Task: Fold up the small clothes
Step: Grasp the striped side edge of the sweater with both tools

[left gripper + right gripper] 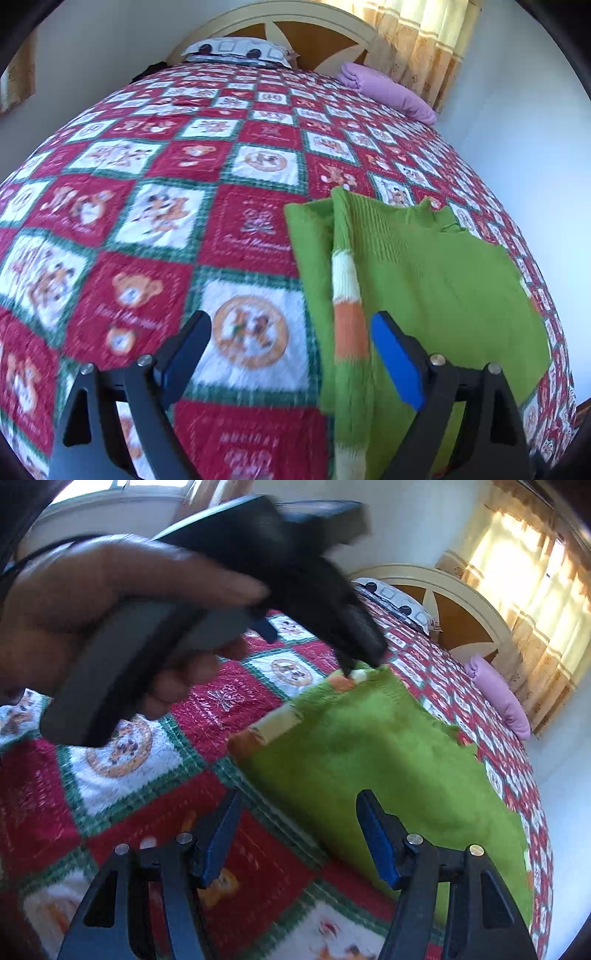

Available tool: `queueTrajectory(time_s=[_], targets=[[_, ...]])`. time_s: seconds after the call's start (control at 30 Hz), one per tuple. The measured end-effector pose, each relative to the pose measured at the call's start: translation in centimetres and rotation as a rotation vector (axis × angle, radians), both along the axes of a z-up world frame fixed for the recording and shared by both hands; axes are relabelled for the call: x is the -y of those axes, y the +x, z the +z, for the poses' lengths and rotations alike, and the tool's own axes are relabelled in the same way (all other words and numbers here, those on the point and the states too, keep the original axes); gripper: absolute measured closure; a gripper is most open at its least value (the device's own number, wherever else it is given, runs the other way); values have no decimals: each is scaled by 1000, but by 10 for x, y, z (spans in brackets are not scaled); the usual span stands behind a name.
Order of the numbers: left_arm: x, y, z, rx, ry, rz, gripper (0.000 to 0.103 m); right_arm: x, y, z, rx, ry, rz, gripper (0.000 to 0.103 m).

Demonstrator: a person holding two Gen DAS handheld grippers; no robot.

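Green sweater (424, 266) lies flat on the quilted bed (155, 221), at about 4 o'clock in the left wrist view, striped sleeve (347, 295) folded in over the body to narrow it. Left hand-held gripper (291, 354) is wide open, holding nothing, above the sleeve edge. Right hand-held gripper (299, 838) is partly open, empty, over the near hem. Probably lining up for the next fold.
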State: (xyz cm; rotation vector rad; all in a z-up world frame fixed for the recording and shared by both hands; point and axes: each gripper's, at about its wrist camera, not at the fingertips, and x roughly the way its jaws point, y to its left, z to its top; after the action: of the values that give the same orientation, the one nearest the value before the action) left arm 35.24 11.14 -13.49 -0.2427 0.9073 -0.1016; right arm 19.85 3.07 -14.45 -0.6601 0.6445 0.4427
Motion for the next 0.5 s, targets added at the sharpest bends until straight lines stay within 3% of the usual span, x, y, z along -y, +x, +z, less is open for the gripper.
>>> queueTrajectory(time_s=[0.37, 0.43, 0.47, 0.5], targets=[[19, 48, -12, -44, 14, -42, 12, -9, 22, -1, -3, 29, -27, 38], [16, 53, -15, -61, -7, -36, 17, -10, 23, -1, -4, 31, -23, 39], [14, 55, -17, -60, -9, -36, 21, -10, 23, -1, -21, 42, -13, 47], [14, 56, -17, -55, -5, -39, 33, -11, 26, -1, -40, 51, -2, 64]])
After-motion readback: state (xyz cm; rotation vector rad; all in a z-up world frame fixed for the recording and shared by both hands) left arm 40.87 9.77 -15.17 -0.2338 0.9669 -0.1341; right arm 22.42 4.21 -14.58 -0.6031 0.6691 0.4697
